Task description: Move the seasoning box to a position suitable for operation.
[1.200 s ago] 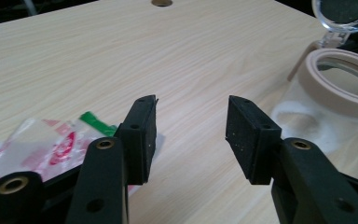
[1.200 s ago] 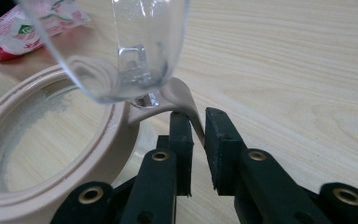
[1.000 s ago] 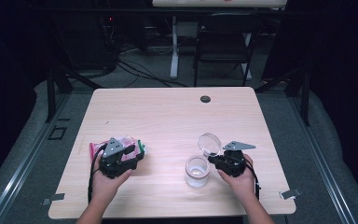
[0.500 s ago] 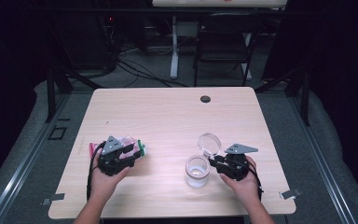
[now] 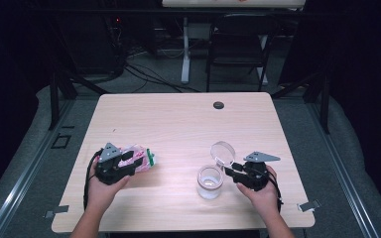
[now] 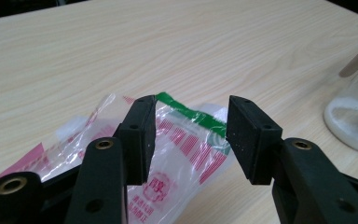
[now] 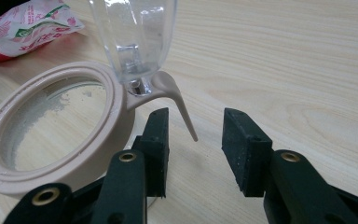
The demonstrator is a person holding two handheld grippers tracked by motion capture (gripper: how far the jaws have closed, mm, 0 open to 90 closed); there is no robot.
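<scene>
A clear plastic bag (image 5: 148,157) printed in red, with a green band, lies flat on the table's left. My left gripper (image 5: 138,161) straddles its end. Its jaws (image 6: 191,116) have just been opening a little, the bag (image 6: 186,144) lies between them and the pads do not press on it. A glass jar (image 5: 210,182) with white residue stands at the right, its clear hinged lid (image 5: 222,150) flipped up. My right gripper (image 5: 231,171) points at it. Its jaws (image 7: 193,126) have just been opening, and the beige lid tab (image 7: 179,105) hangs between them untouched.
The wooden table (image 5: 178,124) has a black round grommet (image 5: 219,105) near its far edge. A dark chair (image 5: 238,44) and cables stand beyond it. From the right gripper view the bag (image 7: 28,25) lies past the jar's beige rim (image 7: 0,172).
The right gripper has eased slightly to the right, away from the jar. Jar, lid and bag stand where they were, and the left hand has kept still.
</scene>
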